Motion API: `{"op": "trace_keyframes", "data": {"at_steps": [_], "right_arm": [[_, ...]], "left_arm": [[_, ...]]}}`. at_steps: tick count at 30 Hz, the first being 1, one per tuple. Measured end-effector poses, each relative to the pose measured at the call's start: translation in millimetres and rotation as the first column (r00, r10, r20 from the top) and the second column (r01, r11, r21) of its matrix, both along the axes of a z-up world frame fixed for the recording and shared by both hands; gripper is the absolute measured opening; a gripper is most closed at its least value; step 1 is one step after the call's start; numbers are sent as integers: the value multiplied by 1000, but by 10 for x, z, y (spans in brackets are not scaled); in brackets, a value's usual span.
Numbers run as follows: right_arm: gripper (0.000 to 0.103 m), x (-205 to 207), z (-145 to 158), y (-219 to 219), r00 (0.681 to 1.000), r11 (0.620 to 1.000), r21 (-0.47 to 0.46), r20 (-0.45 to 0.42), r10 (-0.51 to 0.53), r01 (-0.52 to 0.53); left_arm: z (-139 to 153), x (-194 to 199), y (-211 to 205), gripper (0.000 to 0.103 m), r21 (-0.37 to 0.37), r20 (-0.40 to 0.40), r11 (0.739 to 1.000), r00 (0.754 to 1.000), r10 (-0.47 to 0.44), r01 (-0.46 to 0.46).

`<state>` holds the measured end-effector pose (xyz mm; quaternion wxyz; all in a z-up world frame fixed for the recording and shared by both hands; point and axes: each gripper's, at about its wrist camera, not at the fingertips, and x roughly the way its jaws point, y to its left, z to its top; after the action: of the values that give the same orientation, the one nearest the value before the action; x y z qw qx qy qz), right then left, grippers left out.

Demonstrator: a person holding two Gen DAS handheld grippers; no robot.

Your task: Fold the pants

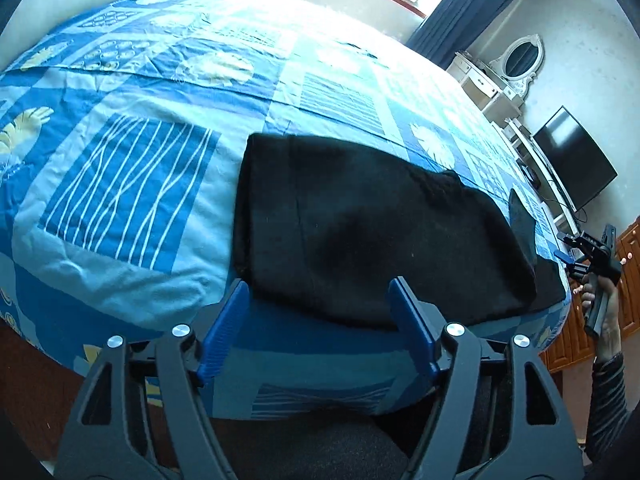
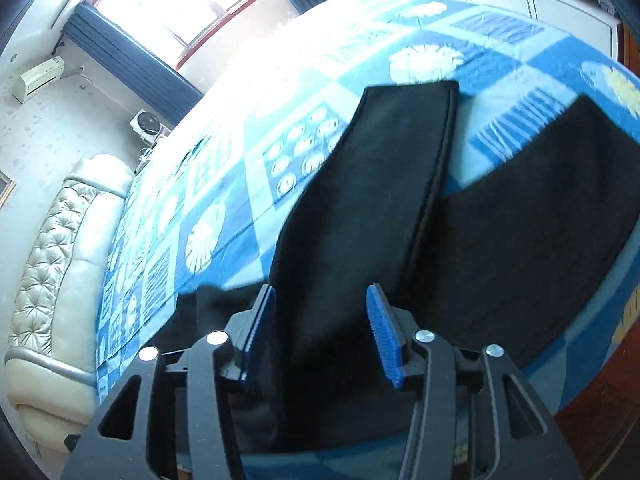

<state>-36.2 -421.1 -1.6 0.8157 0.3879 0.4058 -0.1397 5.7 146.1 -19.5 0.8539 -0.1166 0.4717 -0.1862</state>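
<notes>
Black pants (image 1: 372, 232) lie on the blue patterned bedsheet (image 1: 132, 184), near the bed's front edge. My left gripper (image 1: 320, 284) hovers at their near edge, open, its blue pads (image 1: 224, 328) standing wide apart and pressing on nothing. At the far right of the left wrist view, a hand holds my right gripper (image 1: 570, 250) off the bed's corner. In the right wrist view the pants (image 2: 360, 220) spread into two dark panels, one long strip running up the bed and another on the right. My right gripper (image 2: 320, 292) is open above the dark cloth.
A cream tufted headboard (image 2: 52, 264) borders the bed. A window with blue curtains (image 1: 460, 12) is behind it. A white dresser with an oval mirror (image 1: 520, 56), a dark screen (image 1: 576, 156) and wooden cabinets (image 1: 628, 280) stand beyond the right edge.
</notes>
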Motion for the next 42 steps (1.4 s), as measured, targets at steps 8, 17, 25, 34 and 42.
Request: {"op": "trace_keyframes", "data": {"at_steps": [8, 17, 25, 34, 42], "right_arm": [[55, 1802, -398, -667, 917, 979, -159, -357, -180, 130], [58, 2233, -855, -781, 803, 965, -211, -542, -248, 156], [9, 1918, -604, -924, 909, 987, -69, -386, -159, 143], [8, 204, 371, -1258, 981, 988, 81, 135, -138, 128], [8, -1342, -398, -1683, 943, 941, 218, 155, -296, 259]], "left_arm": [[-314, 558, -167, 78, -156, -132, 975, 982, 136, -156], [-377, 570, -294, 83, -143, -110, 981, 987, 119, -134], [-406, 579, -252, 83, -173, -134, 972, 981, 138, -161], [-379, 536, -304, 83, -125, -131, 979, 981, 143, -160], [-382, 544, -316, 83, -110, -140, 977, 975, 170, -186]]}}
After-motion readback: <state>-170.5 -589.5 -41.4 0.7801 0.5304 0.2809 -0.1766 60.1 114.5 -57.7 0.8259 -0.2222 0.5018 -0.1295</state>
